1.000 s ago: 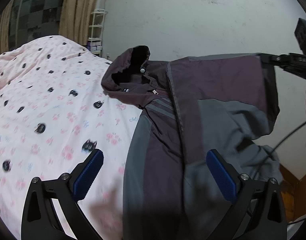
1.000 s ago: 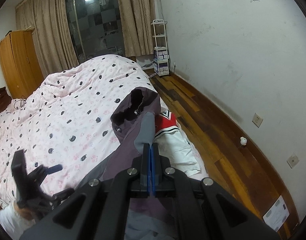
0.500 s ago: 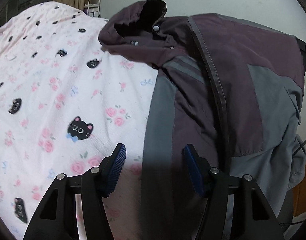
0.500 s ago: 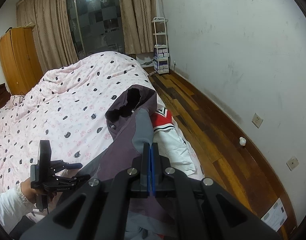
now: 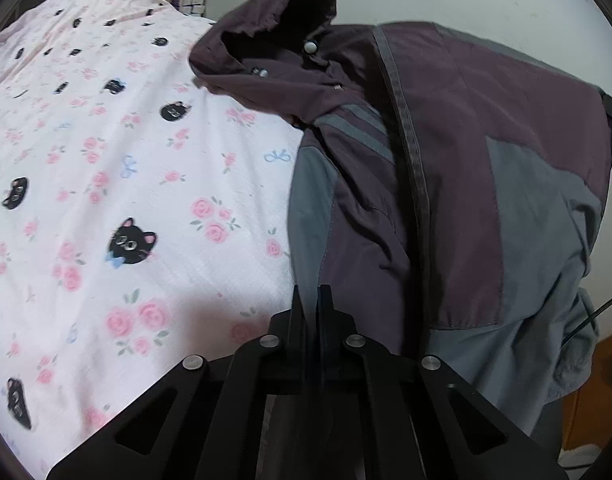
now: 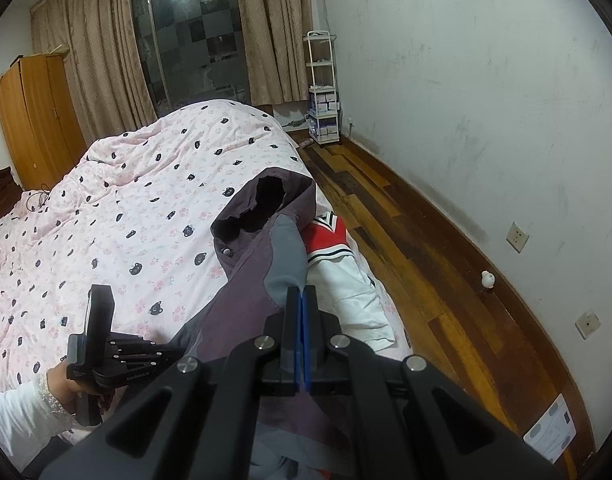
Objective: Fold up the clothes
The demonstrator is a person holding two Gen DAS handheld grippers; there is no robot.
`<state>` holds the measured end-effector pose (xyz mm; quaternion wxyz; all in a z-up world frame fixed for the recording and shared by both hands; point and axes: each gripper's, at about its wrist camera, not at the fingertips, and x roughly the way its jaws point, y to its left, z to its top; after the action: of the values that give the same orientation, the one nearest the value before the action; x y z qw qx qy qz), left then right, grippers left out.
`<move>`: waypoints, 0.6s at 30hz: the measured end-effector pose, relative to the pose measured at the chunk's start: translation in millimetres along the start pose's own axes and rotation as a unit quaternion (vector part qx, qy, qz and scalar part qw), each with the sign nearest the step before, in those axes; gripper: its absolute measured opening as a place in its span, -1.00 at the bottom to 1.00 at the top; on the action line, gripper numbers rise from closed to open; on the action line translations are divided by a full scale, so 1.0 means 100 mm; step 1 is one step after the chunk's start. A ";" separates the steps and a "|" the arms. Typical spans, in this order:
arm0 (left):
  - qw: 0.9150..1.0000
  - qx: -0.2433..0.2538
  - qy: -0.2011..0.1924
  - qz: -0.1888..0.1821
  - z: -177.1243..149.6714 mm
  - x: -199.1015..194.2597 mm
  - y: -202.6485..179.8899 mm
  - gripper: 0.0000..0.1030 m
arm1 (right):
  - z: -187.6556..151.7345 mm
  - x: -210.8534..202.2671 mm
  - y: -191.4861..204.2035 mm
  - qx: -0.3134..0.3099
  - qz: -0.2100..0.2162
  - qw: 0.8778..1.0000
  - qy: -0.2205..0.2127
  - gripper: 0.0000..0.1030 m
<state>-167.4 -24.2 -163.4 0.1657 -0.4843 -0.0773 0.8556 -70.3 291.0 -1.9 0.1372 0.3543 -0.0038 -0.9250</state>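
A purple and grey hooded jacket [image 5: 446, 168] lies on the bed's right side, hood [image 5: 274, 44] pointing away. My left gripper [image 5: 311, 294] is shut on the jacket's grey left edge near the hem. The right wrist view shows the same jacket [image 6: 250, 280] with my right gripper [image 6: 302, 294] shut on a grey panel of it, holding that side lifted. The left gripper body [image 6: 118, 356] appears there at lower left, held by a hand in a white sleeve [image 6: 22, 412].
A pink quilt with cat prints [image 6: 138, 200] covers the bed. A red and white garment [image 6: 338, 264] lies under the jacket at the bed's right edge. Wooden floor [image 6: 426, 260], a white wall, a shelf rack [image 6: 322, 88] and a wardrobe [image 6: 30, 112] surround the bed.
My left gripper came down to the jacket's left edge and went from wide open to shut on it. The right gripper stayed shut on the jacket.
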 end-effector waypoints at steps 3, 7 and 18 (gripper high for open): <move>1.000 -0.010 -0.008 0.006 -0.05 -0.15 -0.01 -0.96 | 0.01 -0.01 0.04 -0.004 -0.003 1.000 0.001 -0.98; 0.999 -0.033 -0.010 0.035 -0.15 -0.34 0.04 -0.96 | 0.04 0.02 0.09 -0.004 -0.009 1.000 0.007 -0.98; 0.986 -0.111 -0.024 0.124 -0.66 -1.15 0.70 -0.96 | 0.05 0.42 0.70 -0.031 0.020 0.998 0.051 -0.98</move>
<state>-71.2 -132.9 -125.5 0.0017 -0.4849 -0.1148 0.8670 -86.1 212.7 -17.9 0.1669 0.3967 0.0252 -0.9023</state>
